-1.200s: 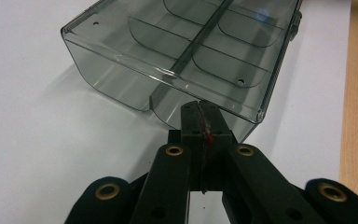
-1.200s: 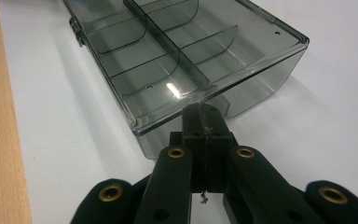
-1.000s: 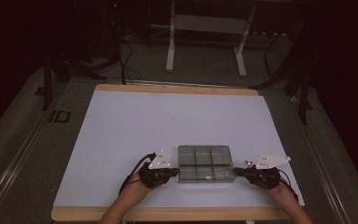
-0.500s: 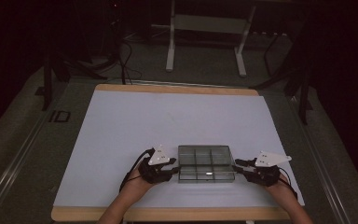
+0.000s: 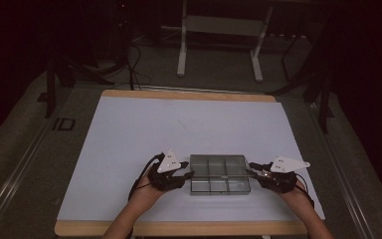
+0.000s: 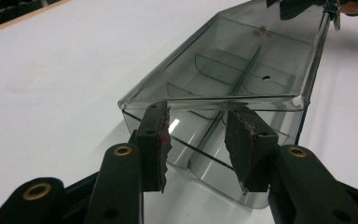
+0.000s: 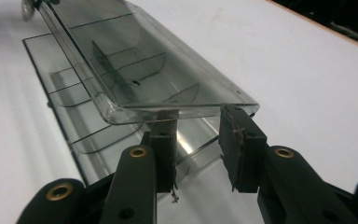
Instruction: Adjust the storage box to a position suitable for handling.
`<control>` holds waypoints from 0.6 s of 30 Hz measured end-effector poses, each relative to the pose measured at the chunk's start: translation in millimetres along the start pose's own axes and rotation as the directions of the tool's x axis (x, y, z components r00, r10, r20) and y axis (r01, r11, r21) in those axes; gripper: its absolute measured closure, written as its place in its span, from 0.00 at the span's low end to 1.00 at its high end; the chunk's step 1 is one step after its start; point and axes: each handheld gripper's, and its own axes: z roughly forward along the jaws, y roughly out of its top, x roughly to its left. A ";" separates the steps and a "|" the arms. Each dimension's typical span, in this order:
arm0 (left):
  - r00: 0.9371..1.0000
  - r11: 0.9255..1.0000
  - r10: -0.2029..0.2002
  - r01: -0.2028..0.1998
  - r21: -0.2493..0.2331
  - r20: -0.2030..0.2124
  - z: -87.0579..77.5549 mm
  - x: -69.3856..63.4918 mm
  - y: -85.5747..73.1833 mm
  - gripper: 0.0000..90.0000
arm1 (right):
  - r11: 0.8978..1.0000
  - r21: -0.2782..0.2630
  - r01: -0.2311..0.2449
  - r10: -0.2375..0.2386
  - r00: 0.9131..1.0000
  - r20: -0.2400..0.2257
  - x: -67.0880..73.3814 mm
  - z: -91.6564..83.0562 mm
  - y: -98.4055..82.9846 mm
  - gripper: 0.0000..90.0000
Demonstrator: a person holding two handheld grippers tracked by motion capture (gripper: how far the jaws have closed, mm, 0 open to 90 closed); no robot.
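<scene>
With both the left gripper (image 5: pixel 185 175) and right gripper (image 5: pixel 252 173) standing apart at its ends, you should take the light, stiff, slippery clear plastic box (image 5: pixel 220 174), low in the frame's centre, by its short end walls.

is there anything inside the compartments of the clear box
No: in the left gripper view the compartments of the clear box show only bare dividers and see-through floor, with nothing lying in them.
</scene>
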 end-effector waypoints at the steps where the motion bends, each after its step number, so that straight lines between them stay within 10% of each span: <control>1: 1.000 1.000 0.004 -0.004 -0.005 0.000 0.1 0.3 0.9 0.67 | 1.000 -0.003 -0.001 0.001 1.000 0.003 -0.4 0.1 1.1 0.76; 18: 0.999 0.998 -0.003 0.000 -0.057 -0.048 5.1 8.5 20.1 0.80 | 0.999 -0.053 -0.004 0.007 0.997 0.071 -8.2 2.1 17.2 0.85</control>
